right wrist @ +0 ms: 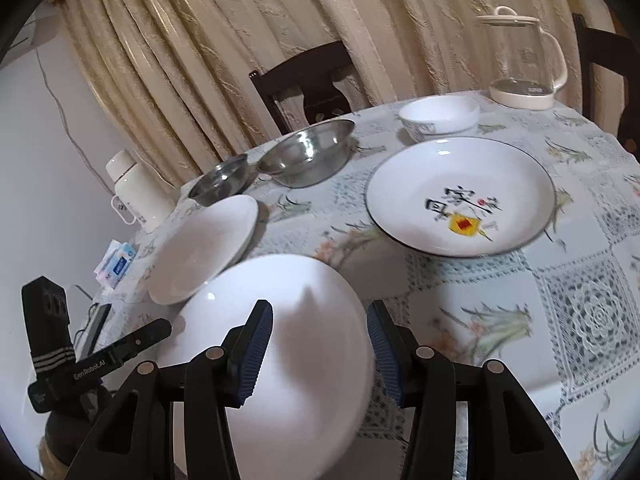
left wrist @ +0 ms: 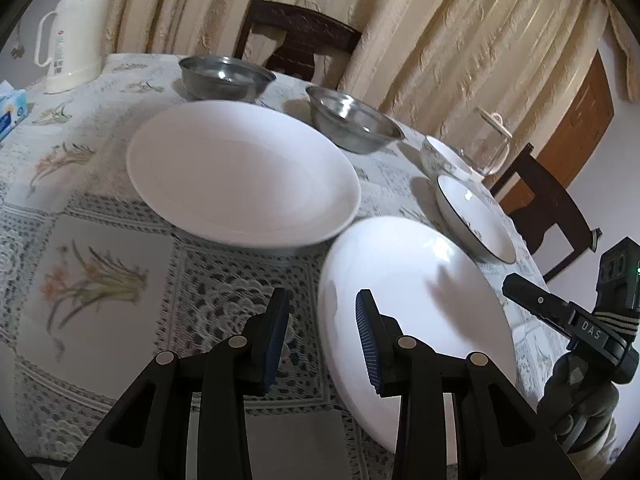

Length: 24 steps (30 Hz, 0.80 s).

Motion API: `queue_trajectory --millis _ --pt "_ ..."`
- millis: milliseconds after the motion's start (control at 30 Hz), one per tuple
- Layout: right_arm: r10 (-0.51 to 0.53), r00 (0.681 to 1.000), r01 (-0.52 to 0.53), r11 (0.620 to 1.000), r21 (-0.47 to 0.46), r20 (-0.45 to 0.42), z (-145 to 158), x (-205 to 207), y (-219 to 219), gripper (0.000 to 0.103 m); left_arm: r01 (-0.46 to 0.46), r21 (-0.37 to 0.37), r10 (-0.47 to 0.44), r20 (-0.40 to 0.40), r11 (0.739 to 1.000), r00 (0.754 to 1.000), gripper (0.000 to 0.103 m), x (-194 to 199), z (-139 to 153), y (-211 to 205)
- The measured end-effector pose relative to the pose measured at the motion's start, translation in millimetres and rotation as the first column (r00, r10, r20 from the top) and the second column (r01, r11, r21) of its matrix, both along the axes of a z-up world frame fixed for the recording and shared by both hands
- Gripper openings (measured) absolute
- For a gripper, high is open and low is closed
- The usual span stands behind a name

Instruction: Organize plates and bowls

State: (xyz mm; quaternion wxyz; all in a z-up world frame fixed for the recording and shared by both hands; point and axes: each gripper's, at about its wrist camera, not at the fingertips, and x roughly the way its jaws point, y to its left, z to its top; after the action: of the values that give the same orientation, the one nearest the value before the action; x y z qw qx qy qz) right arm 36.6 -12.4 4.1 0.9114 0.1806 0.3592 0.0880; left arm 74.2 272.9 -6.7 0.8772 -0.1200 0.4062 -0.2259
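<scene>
Cream curtains (left wrist: 420, 40) behind, dark chair (left wrist: 304, 40) at the far edge, flowered lace tablecloth (left wrist: 100, 240) across the table.

Left wrist view: left gripper (left wrist: 322, 340) over the cloth, blue pads apart, nothing between them. Large white plate (left wrist: 240, 172) straight ahead. Near white plate (left wrist: 412, 320) just right of the right pad, its rim beside the large plate's. 2 steel bowls (left wrist: 224, 76) (left wrist: 352, 120) behind, side by side. Rimmed plate (left wrist: 476, 220) and small white bowl (left wrist: 444, 156) further right, glass kettle (left wrist: 494, 140) beyond. Cream thermos (left wrist: 74, 32) and tissue pack (left wrist: 12, 112) far left. Other gripper's black body at the right edge.

Right wrist view: right gripper (right wrist: 320, 348) above the near white plate (right wrist: 280, 340), pads apart, gripping nothing. Large white plate (right wrist: 204, 248) to the left, whether touching cannot be told. Steel bowls (right wrist: 308, 152) (right wrist: 220, 180) behind it. Rimmed plate (right wrist: 460, 196), with printed characters and a yellow mark, ahead to the right, apart from the white plates. Small white bowl (right wrist: 440, 114) and glass kettle (right wrist: 520, 60) beyond.
</scene>
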Motion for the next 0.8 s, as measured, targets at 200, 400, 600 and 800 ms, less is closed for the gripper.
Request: queue_trajectory --millis 200,400,600,800 --pt "0.033 0.999 -0.033 0.999 0.039 -0.013 6 17 6 0.052 -0.031 -0.016 0.031 0.023 0.999 0.999 0.036 6 8 14" --pt "0.071 0.997 -0.068 0.995 0.07 -0.039 9 33 14 0.052 -0.121 -0.034 0.122 0.022 0.992 0.992 0.038 24 14 43" --pt "0.098 0.991 -0.089 0.991 0.104 -0.087 3 51 26 0.058 -0.218 -0.044 0.218 -0.013 0.975 0.976 0.067 47 11 70" --pt "0.113 0.986 -0.095 0.985 0.142 -0.125 0 68 32 0.065 -0.222 -0.049 0.22 -0.043 0.974 0.974 0.067 71 5 79"
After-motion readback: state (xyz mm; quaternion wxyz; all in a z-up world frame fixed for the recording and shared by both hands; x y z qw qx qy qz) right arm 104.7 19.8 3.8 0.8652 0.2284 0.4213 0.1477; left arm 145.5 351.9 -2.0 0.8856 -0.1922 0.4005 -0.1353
